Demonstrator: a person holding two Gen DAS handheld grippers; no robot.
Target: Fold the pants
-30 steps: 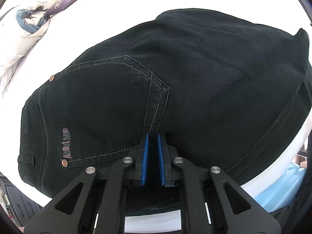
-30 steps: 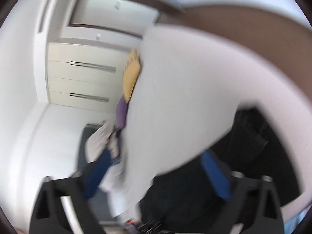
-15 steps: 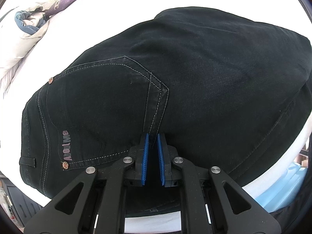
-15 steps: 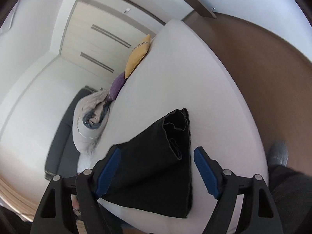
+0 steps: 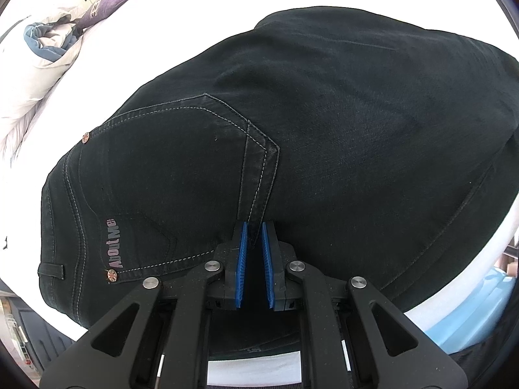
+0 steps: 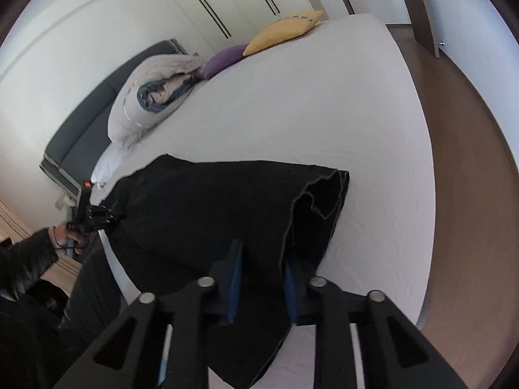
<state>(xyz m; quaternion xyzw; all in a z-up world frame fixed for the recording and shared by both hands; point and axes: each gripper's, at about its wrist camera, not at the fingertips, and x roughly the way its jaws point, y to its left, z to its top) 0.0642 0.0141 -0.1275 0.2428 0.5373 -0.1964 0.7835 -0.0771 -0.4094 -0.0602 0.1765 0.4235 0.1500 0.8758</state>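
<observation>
- The black pants (image 5: 340, 149) are lying on the white bed (image 6: 324, 103), near its front edge, with the seat and a stitched back pocket (image 5: 162, 175) facing up in the left wrist view.
- The left tongs (image 5: 255, 227) are clamped on the pants at the seam beside the pocket, their blue pads (image 5: 241, 259) nearly together with a thin fold of dark cloth between them.
- The right tongs (image 6: 262, 256) are closing at the leg end of the pants (image 6: 211, 214); the hem edge is sitting between the blue pads (image 6: 235, 278), and whether both pads are already pressing the cloth is hard to tell.
- In the right wrist view, a hand (image 6: 65, 235) in a dark sleeve (image 6: 26, 262) is holding the left tongs (image 6: 100, 217) at the far end of the pants.
- A rolled duvet (image 6: 152, 97), a purple cushion (image 6: 223, 60) and a yellow cushion (image 6: 282, 32) are lying along the far side of the bed, well apart from the pants.
</observation>
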